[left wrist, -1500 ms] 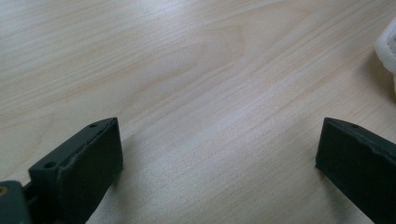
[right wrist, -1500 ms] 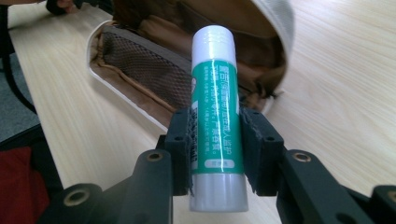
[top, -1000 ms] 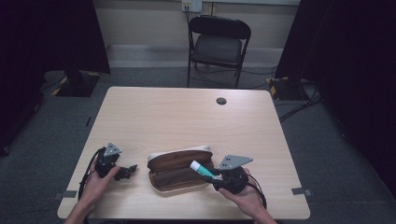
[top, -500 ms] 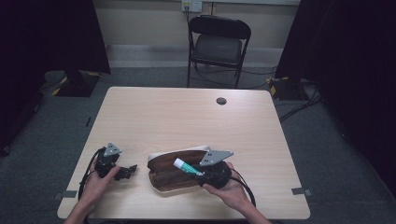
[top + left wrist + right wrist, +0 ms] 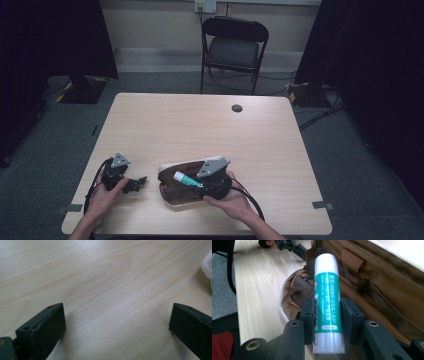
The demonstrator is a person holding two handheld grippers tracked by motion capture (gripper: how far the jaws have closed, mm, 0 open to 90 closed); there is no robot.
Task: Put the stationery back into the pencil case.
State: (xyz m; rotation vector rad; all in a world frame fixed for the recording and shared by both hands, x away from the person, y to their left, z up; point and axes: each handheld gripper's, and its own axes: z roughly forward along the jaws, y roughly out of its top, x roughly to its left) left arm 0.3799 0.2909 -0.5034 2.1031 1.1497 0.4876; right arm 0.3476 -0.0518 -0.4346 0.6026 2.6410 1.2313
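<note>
One glue stick (image 5: 327, 302) is clamped between the jaws of the right gripper (image 5: 202, 183) over the open brown pouch (image 5: 176, 192), seemingly mid-stowing, so lowering and release are called for, while the left gripper (image 5: 117, 325) is held wide on the table (image 5: 200, 125).

Glue stick (image 5: 327, 302) clamped between two black jaws above an open brown case (image 5: 372, 287).

Right gripper (image 5: 327, 315) closed on the green-and-white tube around its lower half, white cap end pointing away, white base sticking out toward the camera. Green label printed with white characters. Beneath and beyond, brown pouch gaping open, mesh pocket (image 5: 299, 291) and zipper at its near end, tan loop (image 5: 352, 256) on the inner wall. Pale wooden table (image 5: 257, 287) to the left. Other gripper (image 5: 292, 246) at top, resting on the wood just beside the case.
</note>
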